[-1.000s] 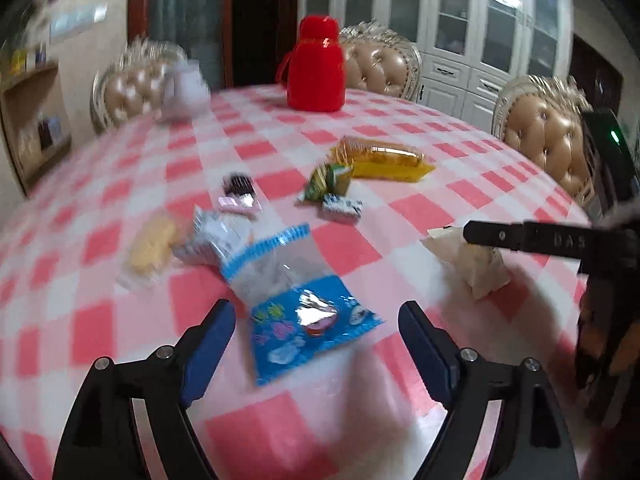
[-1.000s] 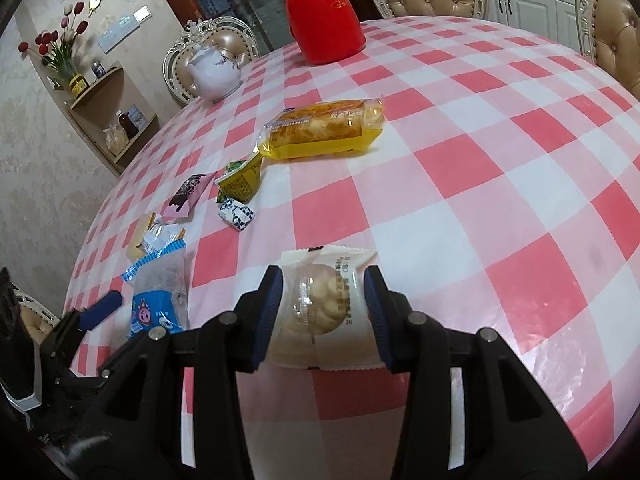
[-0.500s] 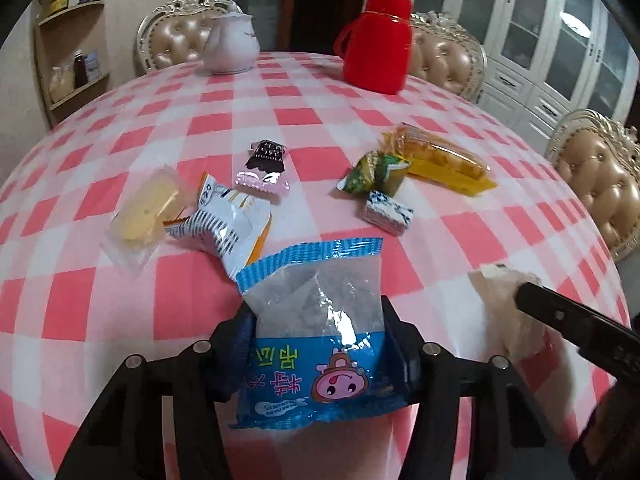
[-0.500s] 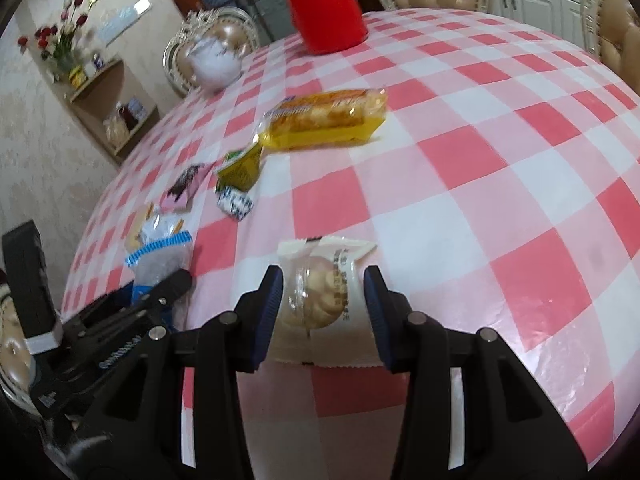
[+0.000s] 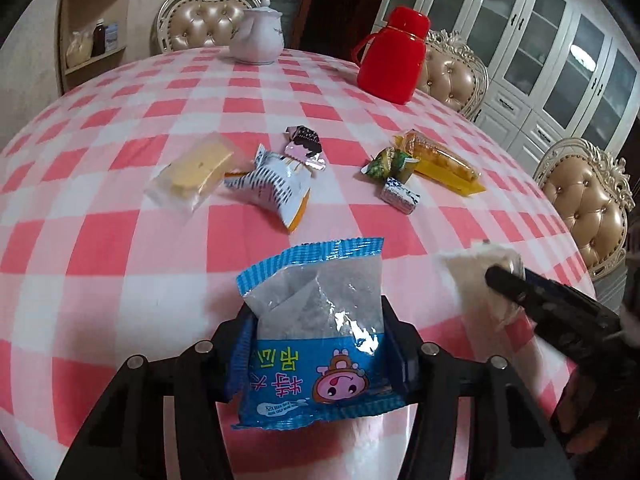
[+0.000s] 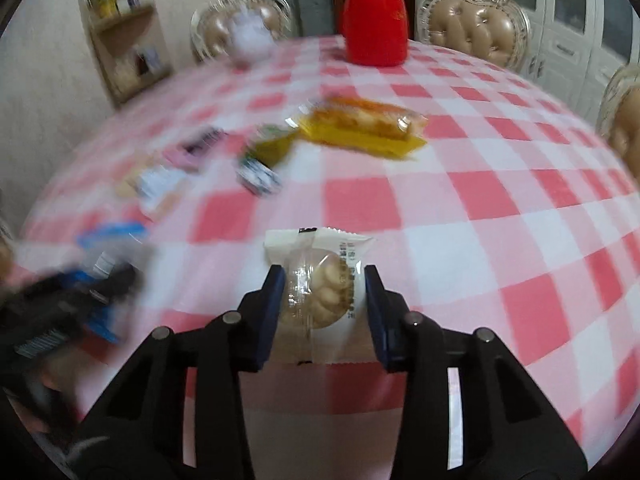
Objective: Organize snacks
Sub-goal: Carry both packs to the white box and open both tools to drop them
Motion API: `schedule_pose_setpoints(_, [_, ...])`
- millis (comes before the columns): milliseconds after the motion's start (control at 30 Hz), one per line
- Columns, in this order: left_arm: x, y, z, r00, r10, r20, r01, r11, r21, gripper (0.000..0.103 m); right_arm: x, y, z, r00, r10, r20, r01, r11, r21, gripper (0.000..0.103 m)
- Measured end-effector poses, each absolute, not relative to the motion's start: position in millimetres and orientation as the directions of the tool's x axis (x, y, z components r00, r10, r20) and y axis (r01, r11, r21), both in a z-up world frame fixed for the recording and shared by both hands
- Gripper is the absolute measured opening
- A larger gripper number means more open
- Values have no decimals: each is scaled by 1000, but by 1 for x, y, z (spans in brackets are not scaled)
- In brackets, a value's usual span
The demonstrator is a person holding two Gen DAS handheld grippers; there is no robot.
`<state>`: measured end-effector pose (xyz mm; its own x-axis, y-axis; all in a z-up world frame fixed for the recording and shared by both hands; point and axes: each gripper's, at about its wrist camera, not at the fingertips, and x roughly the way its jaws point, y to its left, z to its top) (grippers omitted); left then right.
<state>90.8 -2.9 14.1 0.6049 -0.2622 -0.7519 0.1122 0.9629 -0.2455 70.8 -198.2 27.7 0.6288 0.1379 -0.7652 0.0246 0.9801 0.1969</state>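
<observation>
My left gripper is shut on a blue and clear snack packet and holds it above the checked tablecloth. My right gripper is shut on a white and clear biscuit packet; it also shows at the right of the left wrist view. On the table lie a yellow cake packet, a striped blue-white packet, a pink candy, a green packet, a small blue-white candy and a long yellow packet.
A red thermos and a white teapot stand at the far side of the table. Padded chairs ring the table. White cabinets stand behind, and a wooden shelf at the left.
My left gripper closed on the blue packet and lifted it. My right gripper, still holding the biscuit packet, swung; its view is blurred by motion.
</observation>
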Motion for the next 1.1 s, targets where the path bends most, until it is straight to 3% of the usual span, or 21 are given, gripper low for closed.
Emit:
schedule_pose_setpoints(533, [51, 39, 21, 692, -189, -697, -30, 957, -289, 56, 68, -177, 14, 603, 361, -711, -23, 899, 437, 43])
schedule_pose_setpoints(1100, [1, 68, 34, 761, -102, -641, -120, 948, -294, 56, 36, -113, 25, 608, 381, -696, -126, 913, 389, 43])
